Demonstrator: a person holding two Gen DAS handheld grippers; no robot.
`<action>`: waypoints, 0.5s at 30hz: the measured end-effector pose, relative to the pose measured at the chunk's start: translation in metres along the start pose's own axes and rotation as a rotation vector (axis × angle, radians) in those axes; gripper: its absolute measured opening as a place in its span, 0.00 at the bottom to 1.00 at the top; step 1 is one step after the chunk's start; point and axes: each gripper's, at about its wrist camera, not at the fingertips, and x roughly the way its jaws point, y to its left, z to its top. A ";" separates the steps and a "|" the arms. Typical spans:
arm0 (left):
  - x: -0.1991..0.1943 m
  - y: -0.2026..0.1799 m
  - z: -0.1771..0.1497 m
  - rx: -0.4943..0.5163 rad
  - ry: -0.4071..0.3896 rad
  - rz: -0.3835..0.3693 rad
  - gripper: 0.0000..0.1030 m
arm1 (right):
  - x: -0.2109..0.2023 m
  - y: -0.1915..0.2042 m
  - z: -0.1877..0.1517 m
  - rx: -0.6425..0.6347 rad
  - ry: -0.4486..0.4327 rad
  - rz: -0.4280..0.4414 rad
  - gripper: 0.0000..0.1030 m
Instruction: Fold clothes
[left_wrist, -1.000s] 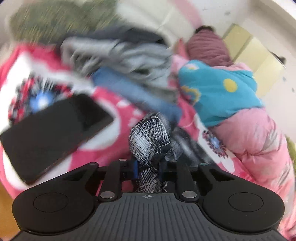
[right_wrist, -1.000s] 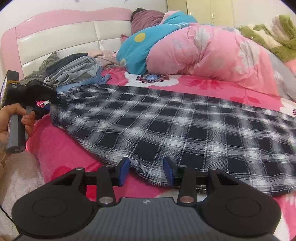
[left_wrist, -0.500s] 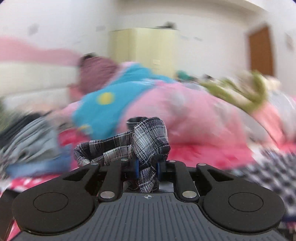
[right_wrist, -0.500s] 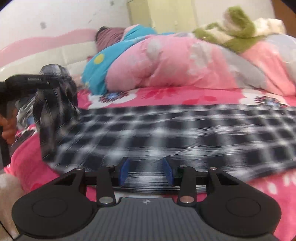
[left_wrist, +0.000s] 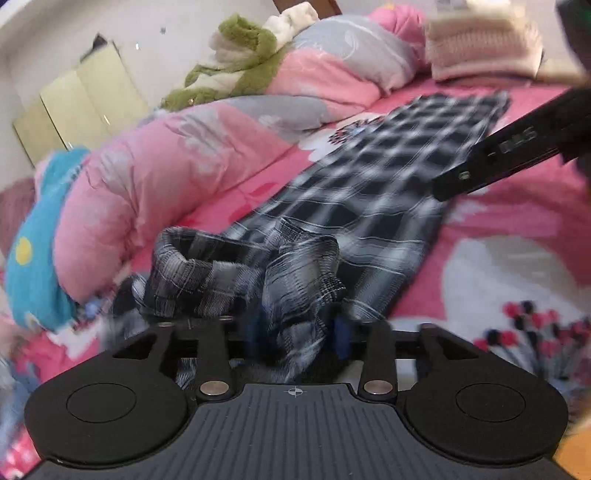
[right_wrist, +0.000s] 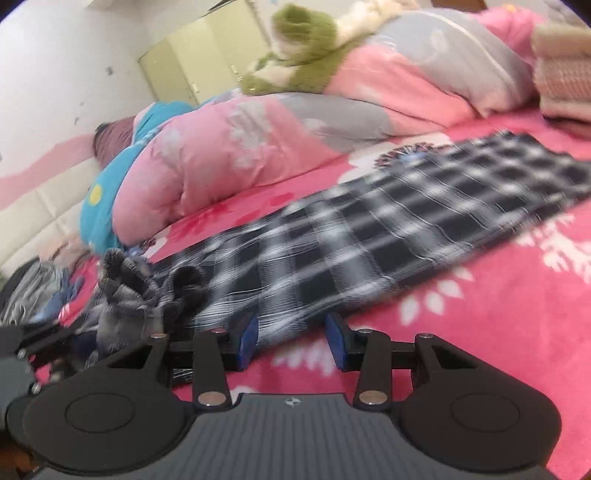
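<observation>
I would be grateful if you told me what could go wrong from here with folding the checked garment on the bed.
1. The left gripper has just been opening with a bunched end of the checked garment between its fingers; the bunch may drop crumpled instead of flat.
2. The right gripper is open at the garment's near edge, pinning nothing, so the cloth may slide on the pink bedspread.

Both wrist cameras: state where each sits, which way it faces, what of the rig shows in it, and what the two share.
Left wrist: sits on the left gripper, looking along the plaid garment toward the pink quilt; its jaws have just been opening, bunched plaid between them; the right gripper crosses the upper right.
Right wrist: sits on the right gripper, facing across the bed; open blue pads at the garment's near edge.
Shared: plaid garment, pink quilt, green plush.
</observation>
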 end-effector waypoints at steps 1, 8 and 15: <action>-0.007 0.009 -0.001 -0.042 -0.001 -0.029 0.46 | 0.001 0.000 0.003 0.003 -0.003 0.013 0.42; -0.044 0.078 -0.009 -0.361 -0.069 -0.059 0.47 | 0.018 0.041 0.025 -0.035 -0.022 0.243 0.60; -0.016 0.107 -0.031 -0.452 0.065 0.098 0.46 | 0.064 0.116 0.040 -0.242 0.065 0.401 0.86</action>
